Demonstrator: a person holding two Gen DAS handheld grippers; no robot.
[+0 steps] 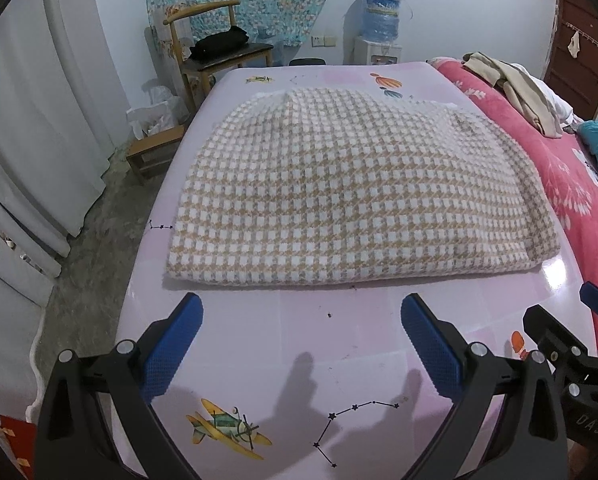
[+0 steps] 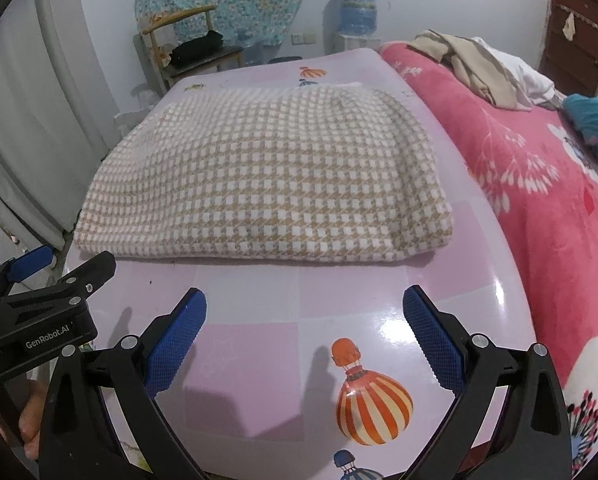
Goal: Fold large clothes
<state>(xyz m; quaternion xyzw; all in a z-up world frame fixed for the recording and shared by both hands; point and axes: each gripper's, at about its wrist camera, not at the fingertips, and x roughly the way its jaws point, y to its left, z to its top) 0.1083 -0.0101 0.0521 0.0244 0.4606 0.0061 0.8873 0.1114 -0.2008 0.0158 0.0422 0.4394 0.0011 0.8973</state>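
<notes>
Just beyond both claws (spread, empty), folded checked garment (image 1: 359, 200).

Folded checked garment (image 2: 267, 184) on pink table (image 2: 339, 292), gaping right tongs (image 2: 305, 320) apparently just short.

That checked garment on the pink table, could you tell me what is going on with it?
A person holds a two-finger gripper in each hand to fold large clothes. The checked garment lies folded into a thick rectangle on the pink table. Both the left gripper and the right gripper are open, hovering over bare tabletop just short of the near edge, touching nothing. More clothes lie piled on the pink bed beside the table.
</notes>
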